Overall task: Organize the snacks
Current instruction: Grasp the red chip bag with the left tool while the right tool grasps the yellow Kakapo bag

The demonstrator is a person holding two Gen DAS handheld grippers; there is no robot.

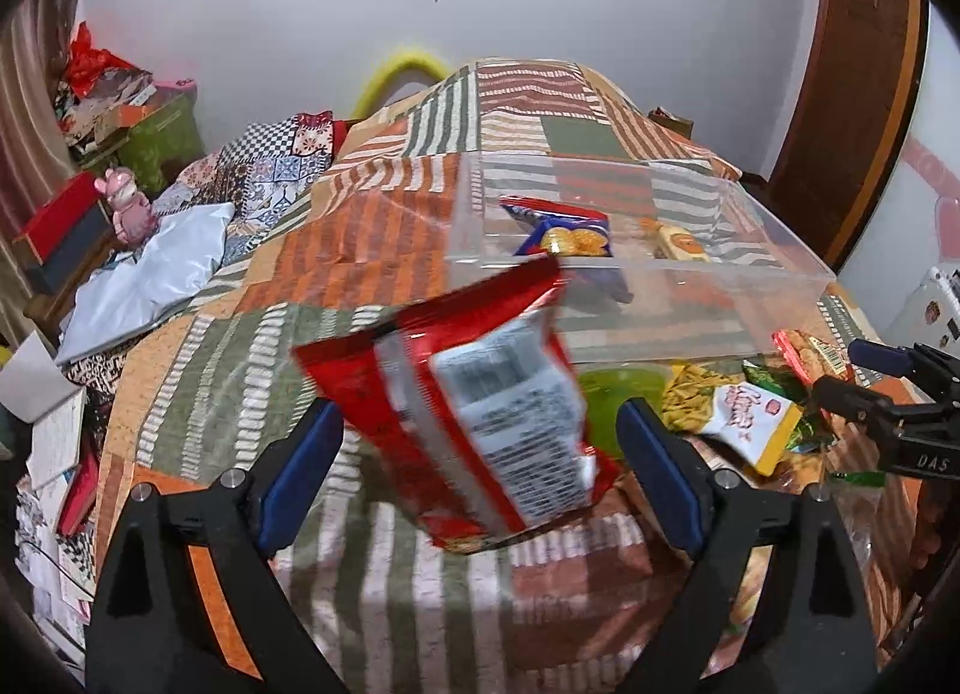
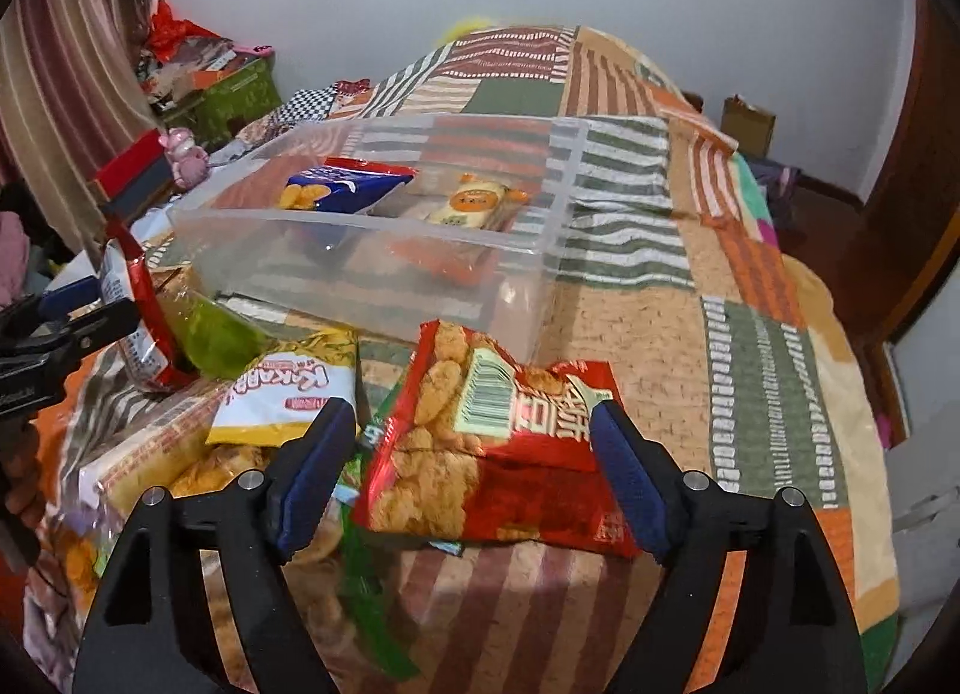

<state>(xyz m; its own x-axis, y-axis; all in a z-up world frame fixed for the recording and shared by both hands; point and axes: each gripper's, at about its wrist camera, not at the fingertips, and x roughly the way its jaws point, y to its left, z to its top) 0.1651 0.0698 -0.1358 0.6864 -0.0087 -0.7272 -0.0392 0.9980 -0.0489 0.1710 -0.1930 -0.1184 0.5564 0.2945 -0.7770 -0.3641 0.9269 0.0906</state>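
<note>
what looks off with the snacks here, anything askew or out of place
The red snack bag between the open left tongs is tilted, blurred and touches neither pad. Several packets, like the yellow one, lie jumbled outside the clear bin.

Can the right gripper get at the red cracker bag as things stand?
Probably yes. The right gripper is open and its blue pads already flank the red cracker bag, which lies on top of the snack pile with nothing over it.
</note>
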